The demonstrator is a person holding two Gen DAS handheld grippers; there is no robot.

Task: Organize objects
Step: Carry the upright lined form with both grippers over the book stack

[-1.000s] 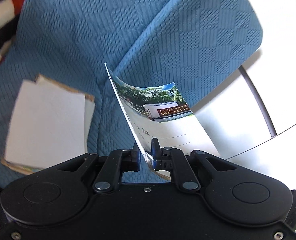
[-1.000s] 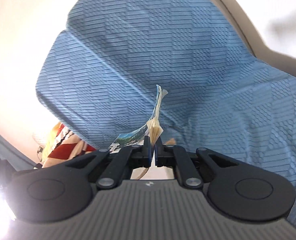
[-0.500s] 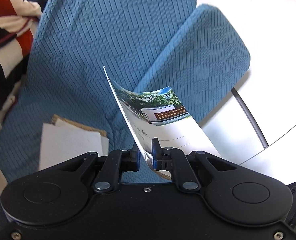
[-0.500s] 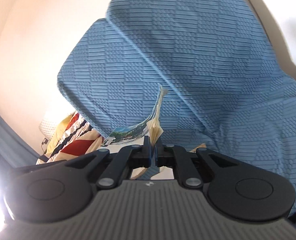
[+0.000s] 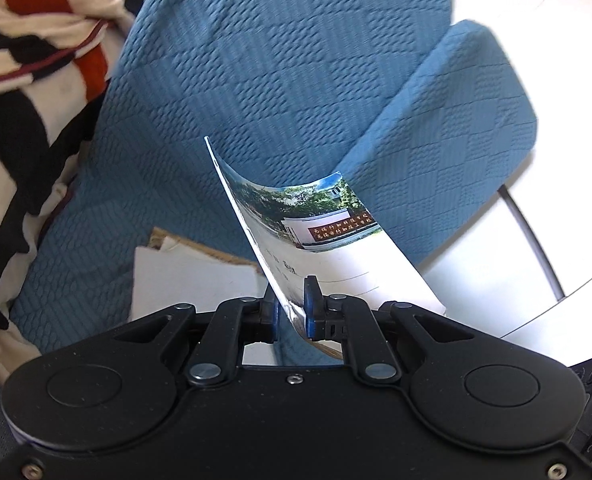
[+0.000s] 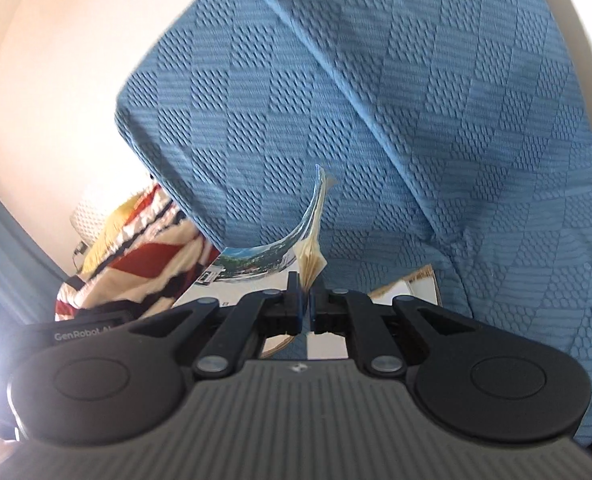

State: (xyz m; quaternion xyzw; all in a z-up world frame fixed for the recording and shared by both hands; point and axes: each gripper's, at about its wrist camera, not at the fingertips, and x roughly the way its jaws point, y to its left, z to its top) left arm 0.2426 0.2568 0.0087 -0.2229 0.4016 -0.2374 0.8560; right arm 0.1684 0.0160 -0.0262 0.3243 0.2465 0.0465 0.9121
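Note:
A thin booklet (image 5: 320,240) with a photo of a building and trees on its cover hangs in the air over a blue sofa, bent into a curve. My left gripper (image 5: 291,306) is shut on the cover's lower edge. In the right wrist view my right gripper (image 6: 304,300) is shut on the booklet's (image 6: 273,254) yellowish inner pages, and the cover arcs away to the left. A white card stack with brown edges (image 5: 193,280) lies on the sofa seat under the booklet, its corner also in the right wrist view (image 6: 418,284).
The blue quilted sofa back (image 5: 279,80) and cushion (image 5: 448,152) fill the background. A red, black and white striped blanket (image 5: 27,64) is heaped at the sofa's left end (image 6: 135,256). White floor with a dark line (image 5: 536,252) lies to the right.
Both grippers have carried the booklet sideways along the sofa. The striped blanket has come into view on the left, and the white card stack has slid down behind the left gripper.

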